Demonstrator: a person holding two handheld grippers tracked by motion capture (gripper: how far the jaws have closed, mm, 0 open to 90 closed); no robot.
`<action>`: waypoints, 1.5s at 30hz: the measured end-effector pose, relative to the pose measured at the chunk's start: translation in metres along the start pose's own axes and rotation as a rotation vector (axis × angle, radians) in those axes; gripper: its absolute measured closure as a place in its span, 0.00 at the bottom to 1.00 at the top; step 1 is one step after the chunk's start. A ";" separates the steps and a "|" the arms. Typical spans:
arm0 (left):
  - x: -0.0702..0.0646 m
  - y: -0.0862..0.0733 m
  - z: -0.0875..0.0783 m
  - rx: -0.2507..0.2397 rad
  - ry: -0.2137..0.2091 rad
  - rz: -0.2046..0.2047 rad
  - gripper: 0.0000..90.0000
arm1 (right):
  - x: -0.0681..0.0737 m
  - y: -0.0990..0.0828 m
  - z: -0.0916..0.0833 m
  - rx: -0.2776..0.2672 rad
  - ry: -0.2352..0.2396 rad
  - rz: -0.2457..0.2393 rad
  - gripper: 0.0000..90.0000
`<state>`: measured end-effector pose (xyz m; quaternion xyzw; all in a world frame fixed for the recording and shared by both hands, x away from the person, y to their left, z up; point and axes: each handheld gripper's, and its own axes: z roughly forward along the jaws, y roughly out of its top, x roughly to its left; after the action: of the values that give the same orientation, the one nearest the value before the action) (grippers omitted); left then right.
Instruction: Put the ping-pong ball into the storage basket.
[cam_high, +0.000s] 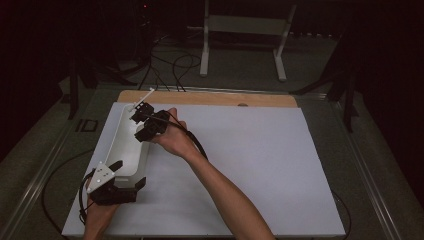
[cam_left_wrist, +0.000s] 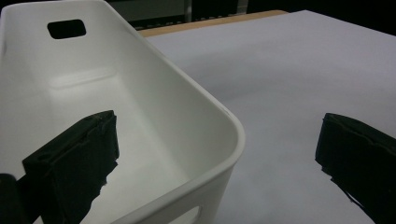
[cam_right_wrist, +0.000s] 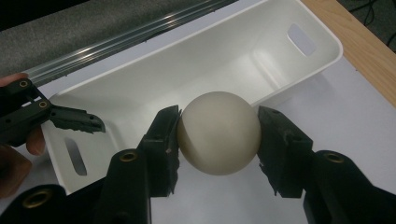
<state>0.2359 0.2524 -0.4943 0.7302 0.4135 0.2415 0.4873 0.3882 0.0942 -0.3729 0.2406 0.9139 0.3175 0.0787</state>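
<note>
A long white bin (cam_high: 126, 146) with handle slots lies at the left of the white board. My right gripper (cam_high: 143, 121) hangs over the bin's right rim near its far end. In the right gripper view it (cam_right_wrist: 218, 140) is shut on a cream ball (cam_right_wrist: 218, 128), held above the bin's edge (cam_right_wrist: 187, 70). My left gripper (cam_high: 128, 174) is at the bin's near end. Its jaws stand open astride the near right corner (cam_left_wrist: 205, 140), one inside the bin and one outside, neither pressing the wall. The left gripper's fingertip (cam_right_wrist: 77, 122) also reaches over the rim.
The bin rests on a white board (cam_high: 250, 165) with a wooden strip (cam_high: 210, 98) along its far edge. Metal rails (cam_high: 30, 185) run down the table's sides. Behind the table stand a white frame (cam_high: 245, 30) and loose cables (cam_high: 170, 70).
</note>
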 end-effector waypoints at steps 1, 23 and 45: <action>0.000 0.000 0.000 -0.001 0.000 -0.001 0.00 | 0.001 0.000 0.001 0.002 0.000 0.002 0.56; 0.000 0.000 0.000 -0.002 0.002 0.000 0.00 | 0.010 0.005 0.013 -0.002 0.016 -0.004 0.56; 0.000 0.000 -0.001 -0.006 0.000 -0.005 0.00 | 0.020 0.012 0.020 -0.007 0.045 -0.020 0.56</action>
<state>0.2350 0.2529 -0.4941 0.7275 0.4148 0.2416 0.4902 0.3814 0.1234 -0.3814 0.2242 0.9165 0.3254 0.0623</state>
